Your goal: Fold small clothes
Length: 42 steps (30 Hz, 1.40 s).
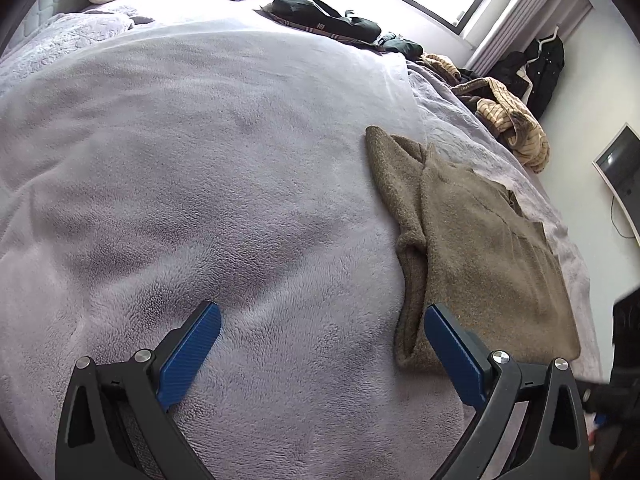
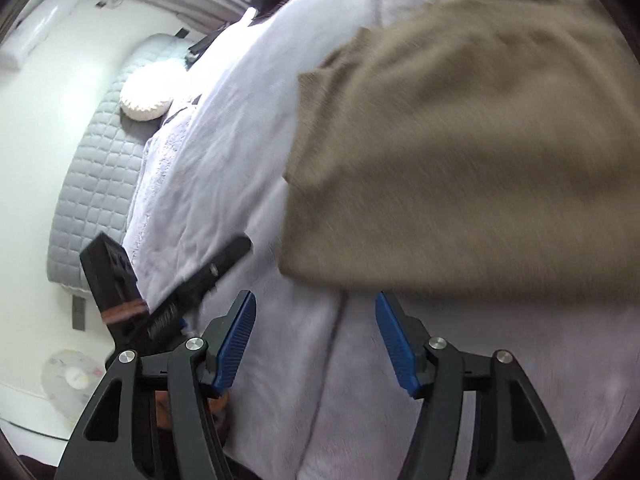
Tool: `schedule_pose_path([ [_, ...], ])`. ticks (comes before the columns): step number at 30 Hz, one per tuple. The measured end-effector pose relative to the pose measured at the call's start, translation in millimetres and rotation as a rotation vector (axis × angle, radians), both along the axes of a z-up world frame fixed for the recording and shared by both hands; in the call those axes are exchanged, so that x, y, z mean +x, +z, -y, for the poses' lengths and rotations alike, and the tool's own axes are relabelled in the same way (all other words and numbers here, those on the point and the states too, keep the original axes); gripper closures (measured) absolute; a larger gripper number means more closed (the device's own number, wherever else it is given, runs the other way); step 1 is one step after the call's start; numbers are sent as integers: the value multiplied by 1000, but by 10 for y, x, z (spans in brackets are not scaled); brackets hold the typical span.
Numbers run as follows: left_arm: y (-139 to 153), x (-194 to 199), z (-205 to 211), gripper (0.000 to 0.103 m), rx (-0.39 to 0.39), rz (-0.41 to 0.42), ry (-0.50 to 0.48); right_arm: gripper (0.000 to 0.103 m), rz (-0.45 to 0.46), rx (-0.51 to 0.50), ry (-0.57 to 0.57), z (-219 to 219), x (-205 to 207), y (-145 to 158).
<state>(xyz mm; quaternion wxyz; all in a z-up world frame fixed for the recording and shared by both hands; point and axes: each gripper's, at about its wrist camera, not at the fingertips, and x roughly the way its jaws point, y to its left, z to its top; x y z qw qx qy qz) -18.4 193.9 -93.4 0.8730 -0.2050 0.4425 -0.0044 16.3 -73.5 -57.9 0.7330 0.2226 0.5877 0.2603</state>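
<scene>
A brown knit sweater (image 1: 472,240) lies folded flat on the lavender fleece blanket (image 1: 200,180), to the right. My left gripper (image 1: 322,314) is open and empty, low over the blanket; its right finger sits at the sweater's near left edge. In the right wrist view the sweater (image 2: 480,152) is blurred and fills the upper right. My right gripper (image 2: 316,304) is open and empty, just short of the sweater's near edge. The left gripper's body (image 2: 160,296) shows at the left of that view.
Dark clothes (image 1: 324,16) and a tan striped garment (image 1: 508,120) lie along the bed's far edge. A white pillow (image 2: 146,98) rests by the grey quilted headboard (image 2: 92,184). A window, curtains and a wall screen (image 1: 620,168) stand beyond the bed.
</scene>
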Motion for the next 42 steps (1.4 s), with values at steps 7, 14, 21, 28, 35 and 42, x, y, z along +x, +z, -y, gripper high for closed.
schedule_pose_path([
  [7,25,1,2,1,-8,-10,-12,36,-104,146,-202,244,51,-400],
  [14,119,7,-75,1,-155,-9,-53,36,-136,356,-378,217,314,-627],
  [21,73,337,41,1,-468,-30,-182,94,-118,432,-359,152,467,-573],
  [28,-22,932,381,1,-608,-81,-295,95,65,408,-257,143,574,-143],
  [35,-12,1496,840,1,-633,-124,-356,94,70,336,-209,139,571,-117],
  [42,-22,1578,1301,1,-363,-153,-357,74,-32,110,-51,248,399,-151],
])
